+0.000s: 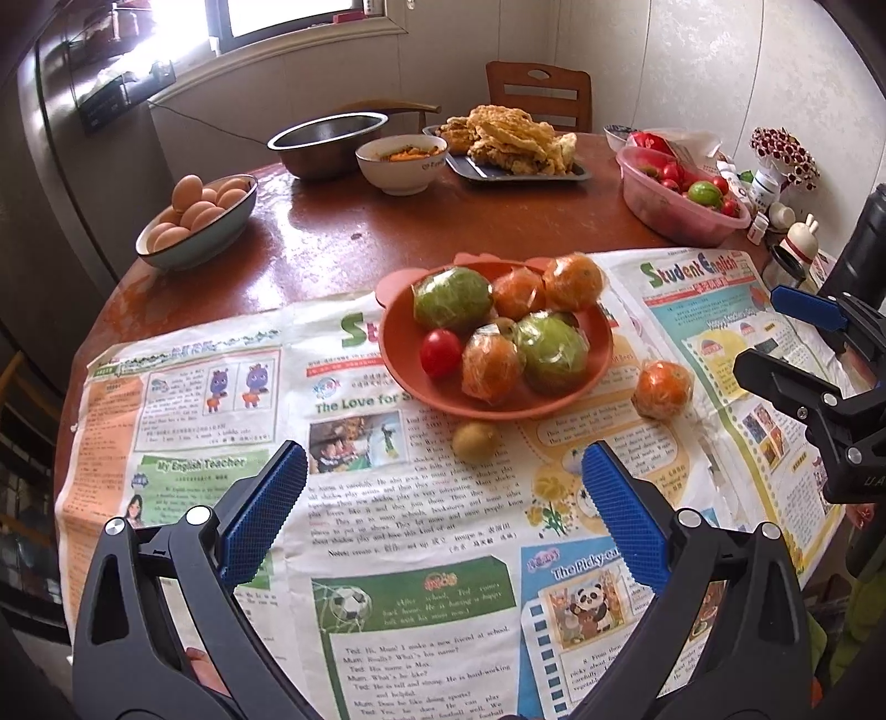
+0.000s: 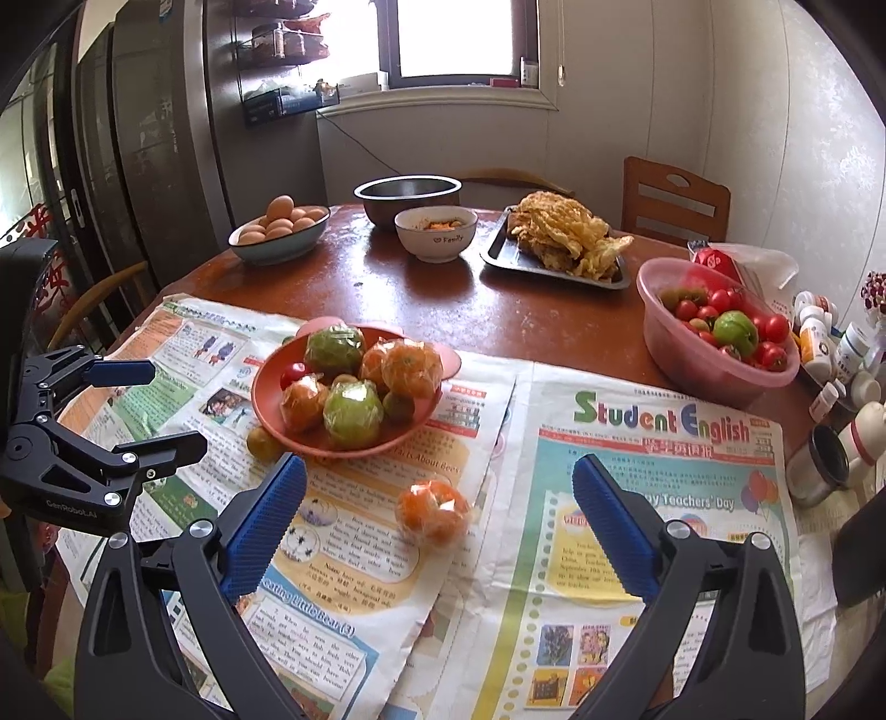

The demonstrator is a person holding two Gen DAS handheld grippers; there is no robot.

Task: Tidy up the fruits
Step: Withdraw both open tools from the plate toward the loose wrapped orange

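Approach step: both sets of jaws released, empty. Loose orange (image 2: pixel 433 510) and kiwi (image 1: pixel 475 441) (beside plate (image 1: pixel 404 354)) next need grasping and plating.

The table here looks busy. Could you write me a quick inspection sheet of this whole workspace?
Surface: round wooden table, near half covered by newspapers.
Job's things: orange plate holding wrapped fruit and a cherry tomato; a wrapped orange and a kiwi lie loose on the paper.
Clutter: bowl of eggs, steel bowl, tray of fried food, pink tub, bottles.
Grippers: left gripper and right gripper open, empty.
Cables: one thin cable along the wall.
Surroundings: window, chair, cabinet.
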